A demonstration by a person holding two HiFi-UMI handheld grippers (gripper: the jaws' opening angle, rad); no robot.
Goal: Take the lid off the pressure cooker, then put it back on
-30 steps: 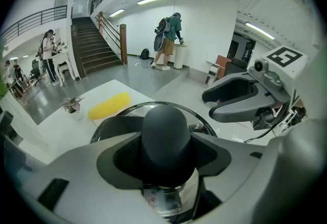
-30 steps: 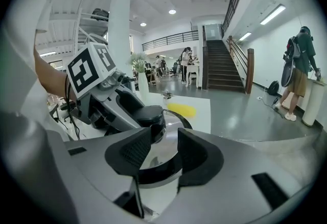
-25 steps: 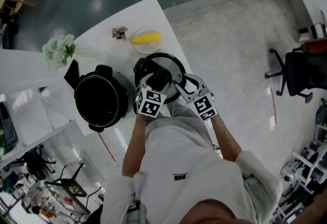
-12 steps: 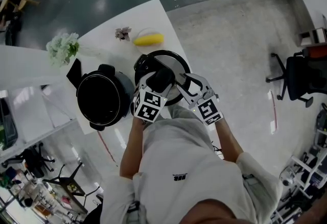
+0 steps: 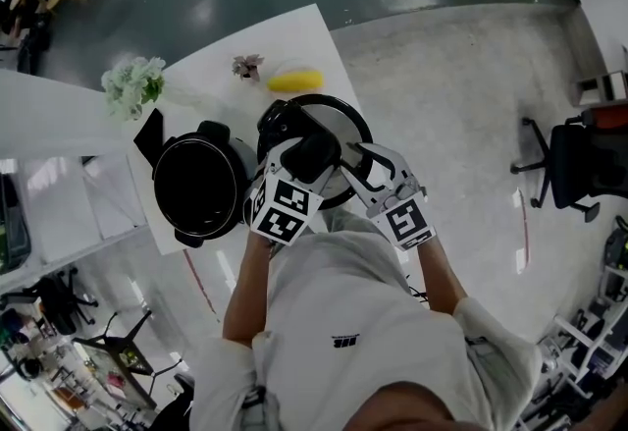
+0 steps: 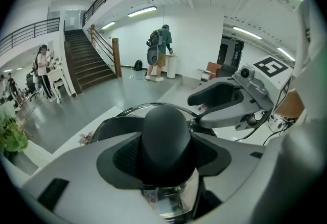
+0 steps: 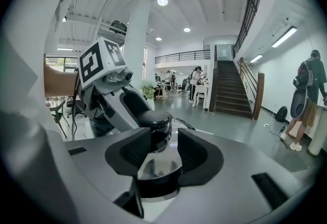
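- The floor (image 5: 442,76) is pale and speckled under the person and dark and glossy further off.
- A white table (image 5: 285,41) juts in from the left of the head view, its near right corner below the grippers.
- The person's white shirt (image 5: 343,321) fills the bottom of that view, with both forearms reaching forward.
- A black office chair (image 5: 579,159) stands well apart on the right.
- The pressure cooker pot (image 5: 201,188) sits open on the table's near edge, its inside dark, with nothing covering it.
- The lid (image 5: 339,130) is off the pot, held just to its right over the table corner. It is shiny metal with a dark rim, and both grippers are on it.
- The left gripper (image 5: 309,156) has its jaws half closed round the lid's black knob (image 6: 166,136). In the left gripper view (image 6: 166,141) the dark pads press the knob from both sides.
- The right gripper (image 5: 358,164) meets the lid at its near right edge. In the right gripper view (image 7: 163,154) its jaws are partly closed, the lid's dark rim fills the gap between the pads, and bright metal shows above it.
- Each gripper carries its cube with square markers close to the person's chest.
- A bunch of white and green flowers (image 5: 132,85) stands at the table's left side, behind the pot.
- A yellow fruit-like thing (image 5: 294,80) lies on the table just beyond the lid.
- A small dried sprig (image 5: 247,66) lies just left of the yellow thing.
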